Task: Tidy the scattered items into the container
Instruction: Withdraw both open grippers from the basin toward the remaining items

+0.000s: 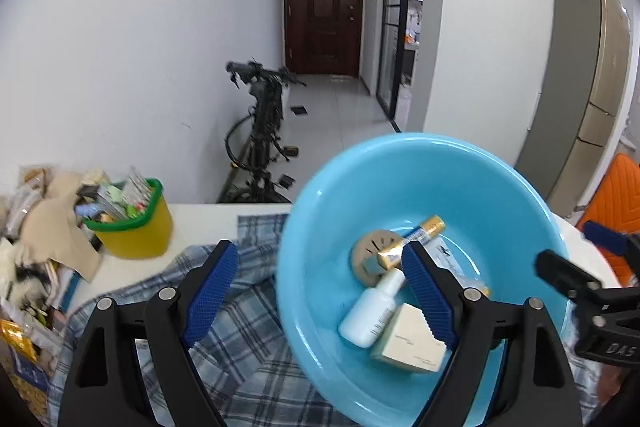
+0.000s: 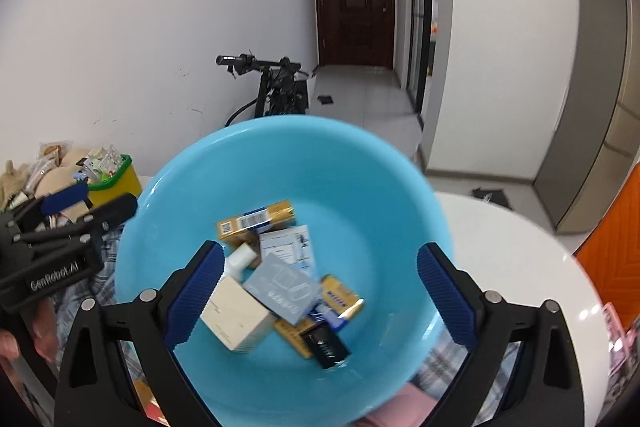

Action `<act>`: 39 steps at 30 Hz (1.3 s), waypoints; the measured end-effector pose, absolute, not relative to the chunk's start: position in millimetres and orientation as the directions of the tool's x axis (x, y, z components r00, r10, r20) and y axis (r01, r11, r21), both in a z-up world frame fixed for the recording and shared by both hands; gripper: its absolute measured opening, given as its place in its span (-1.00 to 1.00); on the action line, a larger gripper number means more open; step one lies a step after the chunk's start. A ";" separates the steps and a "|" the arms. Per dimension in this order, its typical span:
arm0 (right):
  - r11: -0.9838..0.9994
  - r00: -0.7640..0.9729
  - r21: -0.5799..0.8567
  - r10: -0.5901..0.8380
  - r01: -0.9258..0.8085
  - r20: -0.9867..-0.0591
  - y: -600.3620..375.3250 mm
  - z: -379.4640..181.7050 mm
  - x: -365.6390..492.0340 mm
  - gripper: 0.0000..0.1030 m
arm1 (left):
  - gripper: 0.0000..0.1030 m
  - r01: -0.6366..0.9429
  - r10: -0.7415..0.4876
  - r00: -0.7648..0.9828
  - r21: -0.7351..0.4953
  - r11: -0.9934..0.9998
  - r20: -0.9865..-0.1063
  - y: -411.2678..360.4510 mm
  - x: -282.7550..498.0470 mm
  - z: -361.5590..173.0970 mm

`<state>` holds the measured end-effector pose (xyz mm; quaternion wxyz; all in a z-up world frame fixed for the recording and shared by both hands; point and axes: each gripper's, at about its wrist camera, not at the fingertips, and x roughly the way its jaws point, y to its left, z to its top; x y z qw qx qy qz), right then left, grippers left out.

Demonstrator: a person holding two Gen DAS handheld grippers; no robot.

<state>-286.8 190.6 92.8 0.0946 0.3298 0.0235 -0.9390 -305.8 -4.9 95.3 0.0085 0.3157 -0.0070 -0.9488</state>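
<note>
A light blue basin [image 1: 500, 187] [image 2: 360, 167] stands on the table and holds several items. Among them are a white bottle [image 1: 372, 315], a cream box [image 1: 408, 343] [image 2: 236, 315], a gold box [image 2: 256, 221], a grey card [image 2: 280, 287] and a small black item [image 2: 326, 345]. My left gripper [image 1: 318, 267] is open: the basin's left rim passes between its fingers untouched, and its right finger hangs inside the basin. My right gripper [image 2: 320, 259] is open above the items, holding nothing. Each gripper also shows at the edge of the other's view.
A plaid cloth [image 1: 240, 347] lies under the basin on the white table [image 2: 520, 247]. At the left stands a yellow bin with a green rim [image 1: 136, 231], stuffed with packets, beside a loose pile of packets [image 1: 32, 267]. An orange chair [image 1: 616, 195] is at the right.
</note>
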 end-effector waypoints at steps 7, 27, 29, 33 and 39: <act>-0.982 -0.769 0.013 -0.156 0.189 -0.619 193.6 92.4 -276.4 0.90 | 0.67 0.010 -0.052 -0.811 0.075 -0.997 -0.582 -1.5 -293.7 98.6; -0.977 -0.799 -0.045 -0.143 0.209 -0.584 180.5 115.9 -196.8 0.90 | 0.67 0.027 -0.037 -0.814 0.026 -0.999 -0.579 -13.6 -224.6 118.2; -0.973 -0.804 -0.052 -0.156 0.226 -0.574 178.7 119.2 -183.0 0.90 | 0.67 0.019 -0.028 -0.812 0.021 -1.000 -0.583 -13.8 -213.0 120.0; -0.967 -0.815 -0.064 -0.170 0.246 -0.554 178.8 124.1 -157.9 0.90 | 0.67 0.010 -0.033 -0.817 0.042 -0.999 -0.575 -10.2 -185.3 122.6; -0.966 -0.831 -0.063 -0.181 0.250 -0.526 186.5 124.7 -127.2 0.90 | 0.67 -0.035 0.009 -0.837 0.038 -0.999 -0.547 0.4 -143.5 126.3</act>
